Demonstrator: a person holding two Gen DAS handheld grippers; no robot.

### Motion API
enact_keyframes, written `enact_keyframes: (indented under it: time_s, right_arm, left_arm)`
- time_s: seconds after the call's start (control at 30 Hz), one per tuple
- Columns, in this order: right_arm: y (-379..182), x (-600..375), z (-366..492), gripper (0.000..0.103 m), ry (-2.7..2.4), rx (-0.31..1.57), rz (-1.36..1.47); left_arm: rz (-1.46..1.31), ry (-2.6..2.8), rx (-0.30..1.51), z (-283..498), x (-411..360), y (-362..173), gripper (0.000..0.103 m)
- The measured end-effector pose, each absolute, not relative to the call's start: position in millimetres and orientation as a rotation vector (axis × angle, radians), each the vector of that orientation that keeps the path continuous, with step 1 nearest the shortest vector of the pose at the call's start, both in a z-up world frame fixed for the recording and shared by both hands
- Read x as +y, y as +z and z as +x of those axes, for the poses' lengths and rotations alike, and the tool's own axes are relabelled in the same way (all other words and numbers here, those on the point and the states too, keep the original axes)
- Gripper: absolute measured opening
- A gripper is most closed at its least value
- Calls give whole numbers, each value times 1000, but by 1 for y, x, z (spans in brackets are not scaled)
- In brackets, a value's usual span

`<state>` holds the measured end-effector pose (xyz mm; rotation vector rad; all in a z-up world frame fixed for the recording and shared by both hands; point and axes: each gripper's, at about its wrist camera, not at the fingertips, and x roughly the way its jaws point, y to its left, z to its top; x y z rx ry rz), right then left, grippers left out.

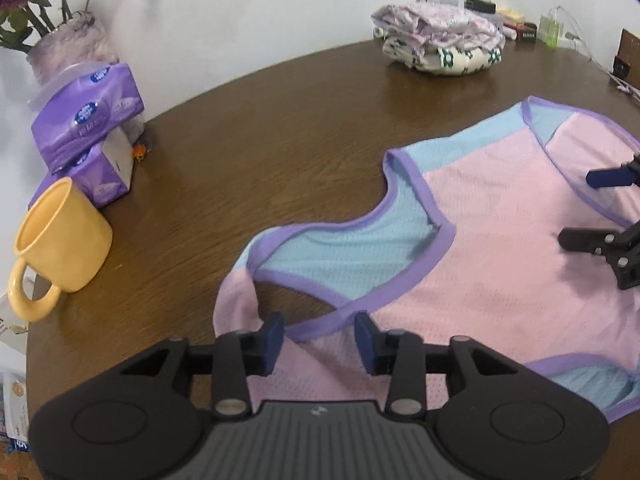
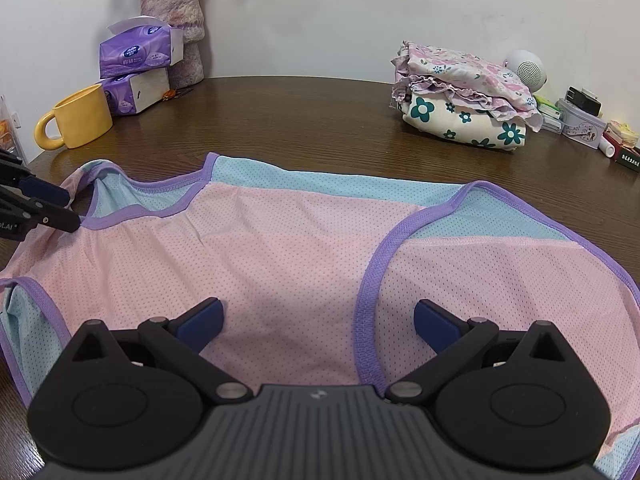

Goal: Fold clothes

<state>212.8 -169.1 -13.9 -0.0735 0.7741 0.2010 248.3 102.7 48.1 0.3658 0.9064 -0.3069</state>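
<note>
A pink mesh vest [image 1: 500,248] with light-blue panels and purple trim lies spread flat on the brown wooden table [image 1: 280,140]. My left gripper [image 1: 319,340] stands over the vest's shoulder strap. Pink cloth and a purple trim edge lie between its blue pads [image 1: 272,340], and a gap shows on both sides. From the right wrist view the vest [image 2: 280,256] fills the foreground, and the left gripper [image 2: 73,210] is at its left shoulder. My right gripper [image 2: 318,320] is wide open just above the pink front panel, beside a purple armhole edge. It also shows as the right gripper [image 1: 576,207] at the right edge.
A yellow mug [image 2: 82,116], two purple tissue packs [image 2: 140,52] and a vase of flowers [image 2: 176,12] stand at the back left. A pile of folded floral clothes [image 2: 464,100] sits at the back right, beside a white speaker [image 2: 526,70] and small boxes.
</note>
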Motion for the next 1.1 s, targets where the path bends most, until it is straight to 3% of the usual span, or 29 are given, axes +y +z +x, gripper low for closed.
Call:
enact_keyframes:
  time_s: [0.07,0.1,0.13,0.17,0.67,0.83,0.9,1.03,1.1]
  right_arm:
    - [-14,-169,213,102,201,774,-73]
    - [-14,-169,213,102,201,774,-73]
    - [-14,-169,213,102,201,774,-73]
    - [-14,-169,213,102,201,774,-73]
    - [-15,-169,212,102,200,772,-73]
    - [-15,-169,212,102,200,772,-74]
    - [-15,-169,212,102,200,772,-73]
    - [-15,-169,212,102,199,771,-73]
    - [-15,-169,212,102,199,771,-74]
  left_arm:
    - [358,-310,904,248,105,49,39]
    - [347,-314,903,247,106,49,31]
    - [337,-319,902,247,107,48,21]
    - [329,-326,902,247,106,48,0]
    - [301,-390,790,244,77,61,0]
    - [300,-345,843,243,89,61,14]
    - [325,-322,865,244,94,60,25]
    - [343,-343,943,250,101,53,28]
    - [369,-339,947,254,99,52,38]
